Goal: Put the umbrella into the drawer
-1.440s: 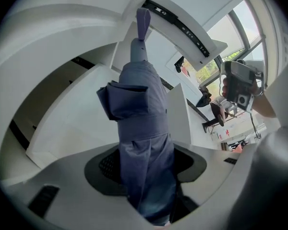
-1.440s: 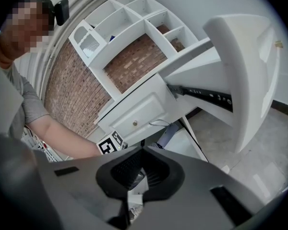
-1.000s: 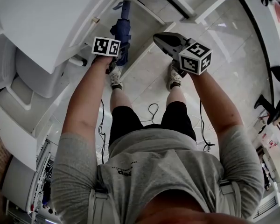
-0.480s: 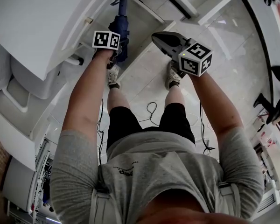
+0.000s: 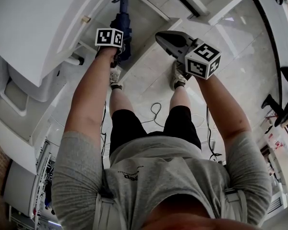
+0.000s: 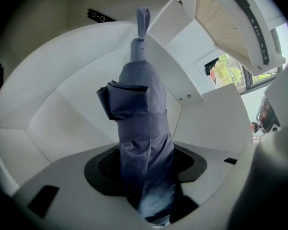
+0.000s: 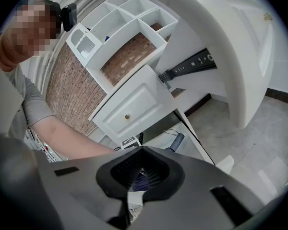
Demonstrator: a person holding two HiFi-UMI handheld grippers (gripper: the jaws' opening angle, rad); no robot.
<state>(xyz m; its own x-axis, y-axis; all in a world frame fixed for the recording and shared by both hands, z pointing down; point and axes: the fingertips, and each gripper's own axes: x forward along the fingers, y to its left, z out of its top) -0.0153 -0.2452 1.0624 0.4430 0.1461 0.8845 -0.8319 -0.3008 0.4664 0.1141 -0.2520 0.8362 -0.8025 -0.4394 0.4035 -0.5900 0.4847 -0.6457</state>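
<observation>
A folded dark blue umbrella [image 5: 123,24] hangs inside the open white drawer [image 5: 151,14], its strapped end pointing away from me. My left gripper [image 5: 117,49] is shut on the umbrella's near part, below its marker cube. In the left gripper view the umbrella [image 6: 141,123] runs up from between the jaws of the left gripper [image 6: 149,195], with the drawer's white walls [image 6: 62,109] around it. My right gripper [image 5: 160,36] hovers over the drawer's near edge with its jaws together and nothing between them. In its own view the right gripper [image 7: 129,210] looks toward the drawer.
A white cabinet [image 5: 38,23] fills the left side. A closed drawer front with a small knob [image 7: 127,116] and a black slide rail [image 7: 192,63] show in the right gripper view. My feet [image 5: 116,76] and a cable [image 5: 156,113] are on the tiled floor.
The left gripper has gone down into the drawer with the umbrella, moving up the head view. The right gripper has stayed in place.
</observation>
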